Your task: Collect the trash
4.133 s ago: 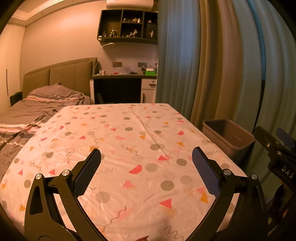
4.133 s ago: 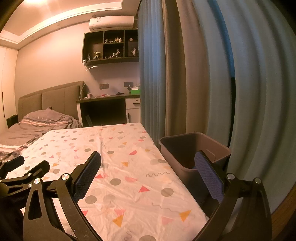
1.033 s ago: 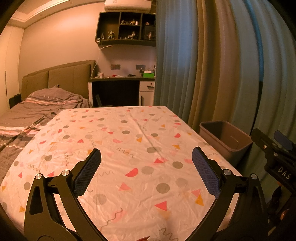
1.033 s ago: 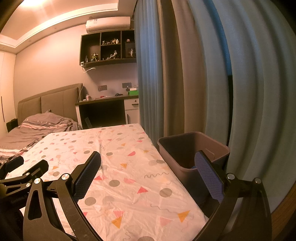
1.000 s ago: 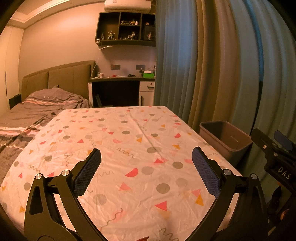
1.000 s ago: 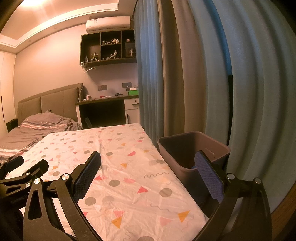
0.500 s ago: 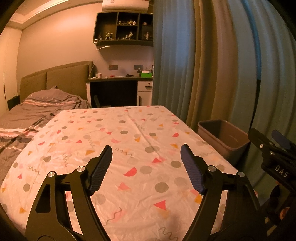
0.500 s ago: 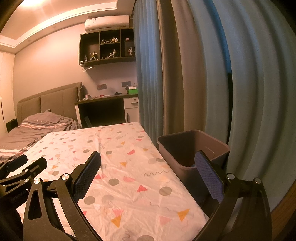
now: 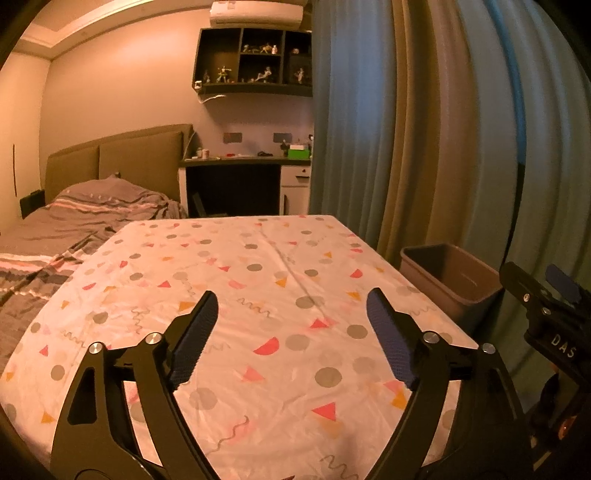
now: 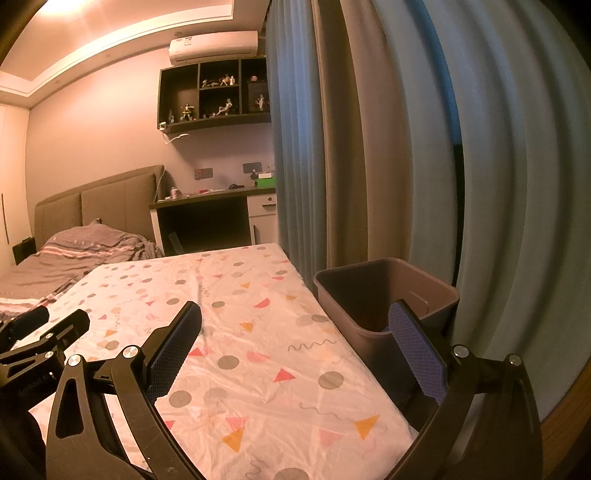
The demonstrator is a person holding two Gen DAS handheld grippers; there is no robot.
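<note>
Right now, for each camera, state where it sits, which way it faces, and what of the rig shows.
Left wrist: on the left gripper, facing across the patterned tablecloth toward the desk; its jaws are opening with nothing between them, and the right gripper shows at the right edge.
Right wrist: on the right gripper, facing the same way, nearer the bin; open and empty, with the left gripper at the left edge.
Shared: tablecloth, bin, desk, curtain.

I see both views washed in a dim, warm orange cast. The light comes from a glowing recessed cove in the ceiling [image 10: 122, 35], brightest in my right view's top left corner. The fisheye bows the long grey-blue pleated curtains [image 10: 406, 147] and darkens every corner. The pale tablecloth with coloured dots and triangles [image 9: 258, 280] stays sharp; the far dark wall shelf [image 9: 255, 62] looks soft and grainy
</note>
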